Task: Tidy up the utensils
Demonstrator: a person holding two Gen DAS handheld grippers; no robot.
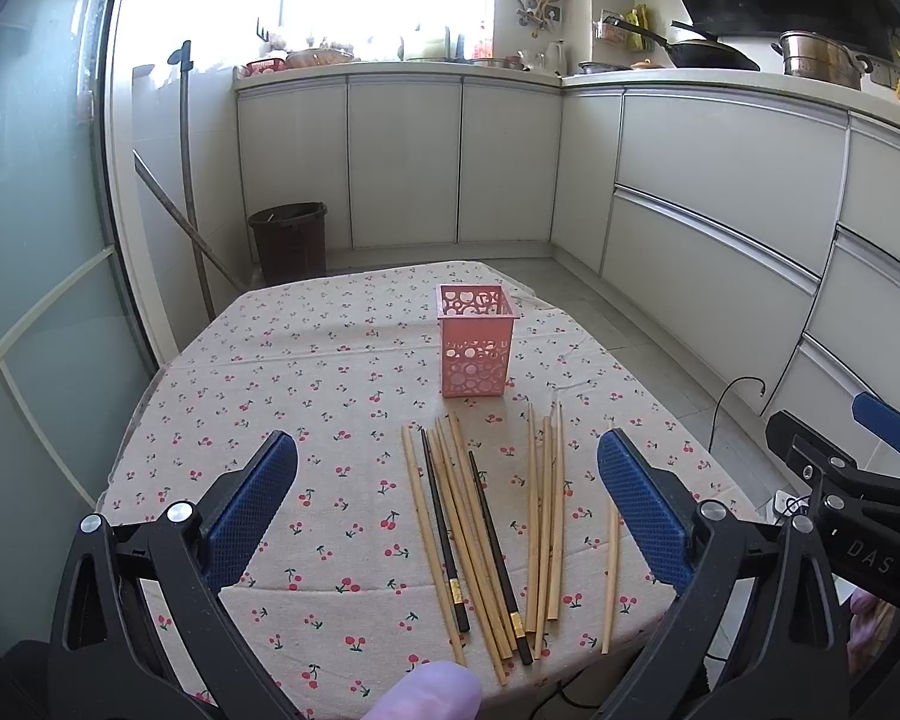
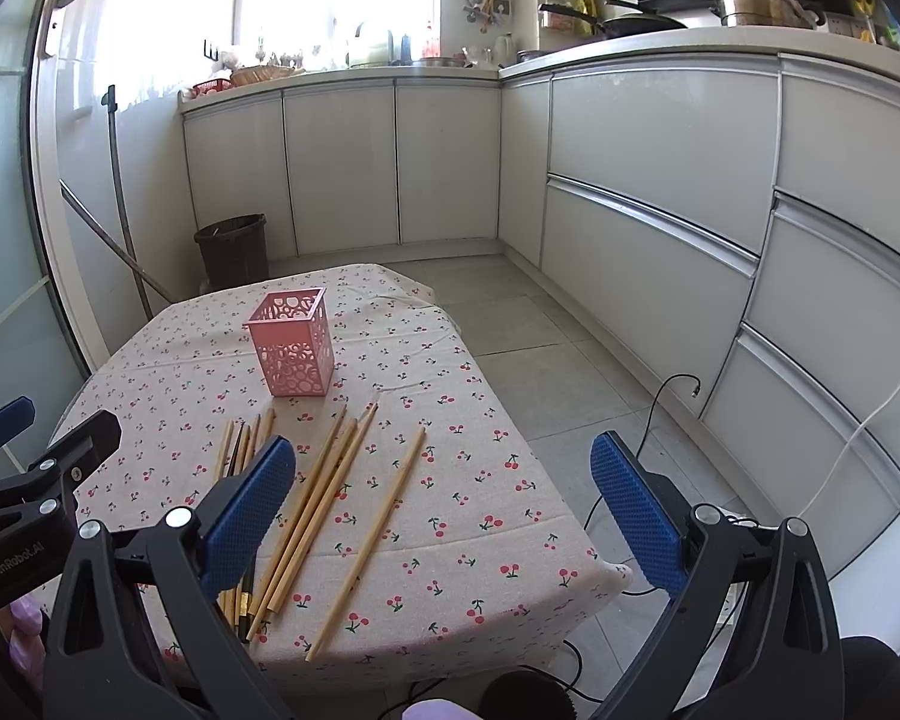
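Note:
A pink perforated square holder (image 1: 477, 347) stands upright on the cherry-print tablecloth (image 1: 306, 372); it also shows in the right wrist view (image 2: 293, 341). Several bamboo chopsticks (image 1: 543, 516) and two black chopsticks (image 1: 498, 558) lie loose on the cloth in front of it. In the right wrist view the bamboo chopsticks (image 2: 324, 498) lie fanned out, one single stick (image 2: 369, 543) apart on the right. My left gripper (image 1: 447, 510) is open and empty above the near chopsticks. My right gripper (image 2: 444, 510) is open and empty over the table's right front part.
A brown waste bin (image 1: 290, 240) stands on the floor behind the table beside leaning mop handles (image 1: 189, 180). White kitchen cabinets (image 1: 720, 192) run along the back and right. A black cable (image 2: 648, 426) lies on the floor tiles right of the table.

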